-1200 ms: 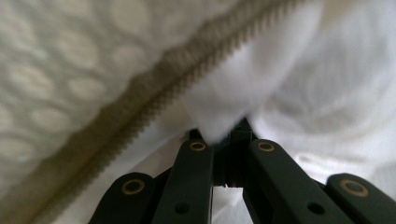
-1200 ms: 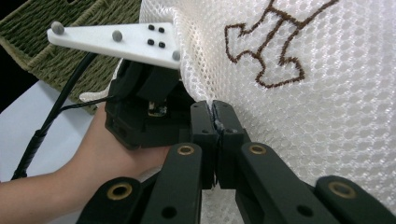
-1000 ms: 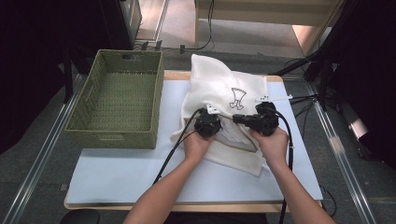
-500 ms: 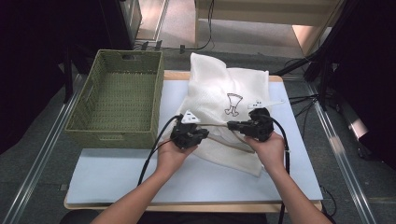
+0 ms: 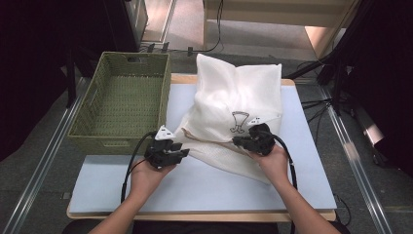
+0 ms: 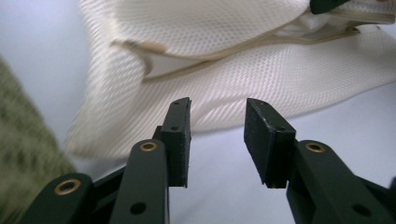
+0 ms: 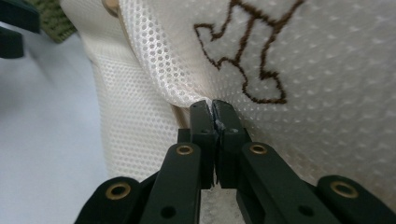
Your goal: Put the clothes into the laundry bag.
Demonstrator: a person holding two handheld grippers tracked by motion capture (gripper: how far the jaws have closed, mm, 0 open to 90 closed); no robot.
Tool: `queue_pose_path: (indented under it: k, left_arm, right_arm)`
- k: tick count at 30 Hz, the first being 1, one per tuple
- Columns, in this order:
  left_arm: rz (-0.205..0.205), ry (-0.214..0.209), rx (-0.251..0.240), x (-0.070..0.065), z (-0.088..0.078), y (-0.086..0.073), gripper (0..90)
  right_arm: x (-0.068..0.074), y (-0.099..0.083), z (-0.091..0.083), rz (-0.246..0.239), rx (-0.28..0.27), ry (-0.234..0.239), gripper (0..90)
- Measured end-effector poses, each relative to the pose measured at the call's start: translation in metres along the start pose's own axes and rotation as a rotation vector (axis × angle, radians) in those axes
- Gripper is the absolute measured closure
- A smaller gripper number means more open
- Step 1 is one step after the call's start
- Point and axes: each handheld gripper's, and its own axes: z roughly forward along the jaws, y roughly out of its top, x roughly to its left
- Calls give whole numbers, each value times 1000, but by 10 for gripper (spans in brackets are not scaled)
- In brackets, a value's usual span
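A white mesh bag (image 5: 238,92) with a brown emblem (image 5: 238,122) lies on the pale blue mat (image 5: 204,185). My right gripper (image 5: 237,142) is at the bag's open edge, below the emblem. In the right gripper view its jaws (image 7: 212,105) are shut on a fold of the mesh (image 7: 327,93). My left gripper (image 5: 184,152) sits left of the bag's lower corner, off the cloth. Its jaws (image 6: 217,135) have just been opening and stand apart with nothing between them, facing the bag's hem (image 6: 233,74).
A green woven basket (image 5: 97,141) stands at the table's left, just beyond my left gripper, and its weave shows blurred in the left gripper view (image 6: 23,154). Cables trail from both grippers toward the front edge. Bare mat lies in front of the bag.
My left gripper has let go of the bag and drawn left across the mat, its jaws opening. My right gripper has dropped slightly toward the front, still clamped on the mesh.
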Motion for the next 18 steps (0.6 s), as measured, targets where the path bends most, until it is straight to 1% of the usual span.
queue_pose_path:
  k: [2, 3, 5, 7, 8, 10, 11, 13, 14, 15, 16, 17, 18]
  left_arm:
    - [-7, 23, 7, 3, -2, -5, 574]
    - [-21, 26, 11, 6, -3, -8, 563]
    - [-31, 34, 18, 9, -3, -12, 535]
    - [-38, 27, 26, 11, 0, -15, 518]
    - [-33, 23, 28, 11, 1, -15, 512]
    - [-29, 17, 11, 11, 5, -14, 504]
    - [-31, 12, 0, 10, 7, -12, 501]
    - [-30, 46, -8, 7, 11, -10, 492]
    - [-33, 43, -16, 7, 12, -10, 494]
    - [-42, 37, -13, 8, 12, -9, 497]
    - [-49, 13, -21, 7, 10, -9, 498]
    - [-49, -1, -24, 6, 9, -8, 509]
    - [-34, -5, -26, 2, 8, -8, 509]
  right_arm:
    - [-4, -3, 3, 14, 3, 4, 898]
    - [-6, -4, 4, 16, 5, 4, 898]
    - [-10, -5, 6, 12, 10, -3, 898]
    - [-13, -6, 9, 24, 20, 0, 898]
    - [-14, -6, 10, 22, 25, -1, 898]
    - [-16, -7, 14, 24, 40, -5, 898]
    - [-16, -7, 15, 32, 50, -1, 898]
    - [-16, -7, 16, 31, 50, 0, 897]
    - [-16, -6, 15, 33, 49, -1, 897]
    - [-15, -6, 15, 34, 49, 1, 896]
    - [-15, -6, 14, 37, 50, 2, 896]
    - [-15, -6, 14, 36, 51, 3, 895]
    - [-15, -6, 14, 38, 52, 4, 895]
